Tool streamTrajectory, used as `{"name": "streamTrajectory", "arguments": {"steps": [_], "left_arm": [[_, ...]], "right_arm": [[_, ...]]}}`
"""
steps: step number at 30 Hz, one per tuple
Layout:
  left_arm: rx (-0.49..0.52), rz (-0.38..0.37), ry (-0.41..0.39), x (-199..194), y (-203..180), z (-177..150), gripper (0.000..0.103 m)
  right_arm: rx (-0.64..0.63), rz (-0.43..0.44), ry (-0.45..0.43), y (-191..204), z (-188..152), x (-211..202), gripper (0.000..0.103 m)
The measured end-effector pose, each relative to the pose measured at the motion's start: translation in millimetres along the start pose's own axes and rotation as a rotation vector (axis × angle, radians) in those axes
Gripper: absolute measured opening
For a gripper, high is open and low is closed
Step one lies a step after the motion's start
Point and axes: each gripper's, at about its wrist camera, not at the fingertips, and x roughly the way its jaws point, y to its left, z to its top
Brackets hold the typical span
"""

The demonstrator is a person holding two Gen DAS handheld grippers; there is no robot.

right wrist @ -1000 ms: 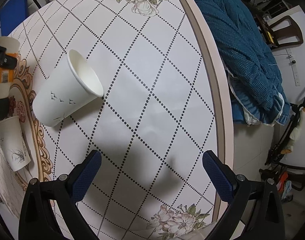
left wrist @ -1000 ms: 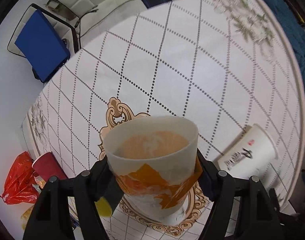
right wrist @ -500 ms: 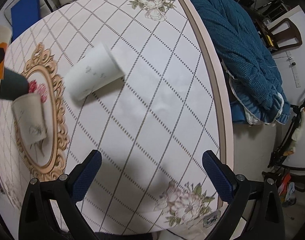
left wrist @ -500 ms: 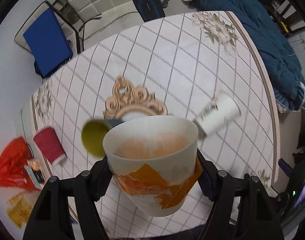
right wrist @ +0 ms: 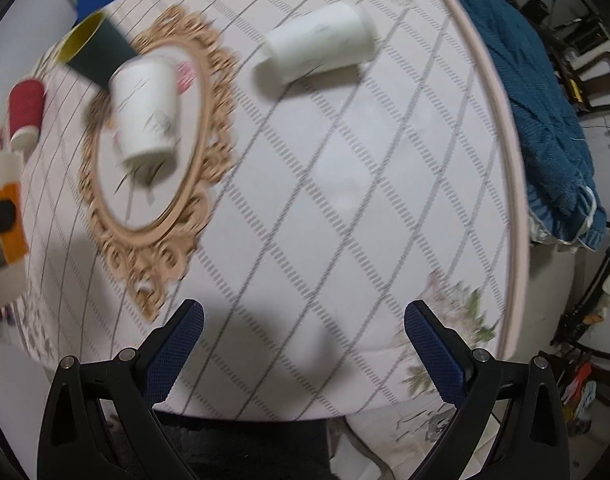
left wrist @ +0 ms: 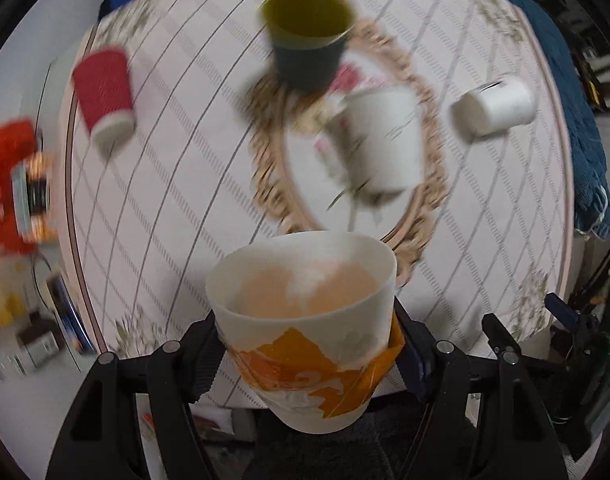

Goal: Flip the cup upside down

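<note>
My left gripper [left wrist: 305, 356] is shut on a white cup with an orange pattern [left wrist: 305, 320]. It holds the cup high above the near edge of the table, mouth facing forward, and I see into it. The same cup shows at the left edge of the right wrist view [right wrist: 1, 232]. My right gripper [right wrist: 303, 348] is open and empty above the near side of the table. Both views are blurred by motion.
On the patterned round table [right wrist: 345, 200] a white cup [right wrist: 145, 116] stands mouth down on a gold-framed mat [right wrist: 117, 240]. A dark cup with a yellow inside [left wrist: 307, 36], a red cup [left wrist: 103, 96] and a white cup on its side [right wrist: 317, 48] are beyond. A blue blanket [right wrist: 545, 100] lies to the right.
Both grippers have pulled back and risen away from the table. The left still holds the orange-patterned cup. More of the table and its cups have come into view.
</note>
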Motion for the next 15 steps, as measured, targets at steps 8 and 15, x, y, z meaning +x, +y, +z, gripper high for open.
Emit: {"name": "streamTrajectory", "arguments": {"steps": [8, 15], "left_arm": [[-0.108, -0.041, 0.052, 40.2, 45.3, -30.3, 0.071], [-0.143, -0.07, 0.082, 64.3, 62.8, -34.7, 0.071]], "right_arm": [[-0.09, 0.035, 0.032, 57.6, -23.4, 12.3, 0.102], [-0.132, 0.038, 0.057, 88.3, -31.4, 26.6, 0.102]]}}
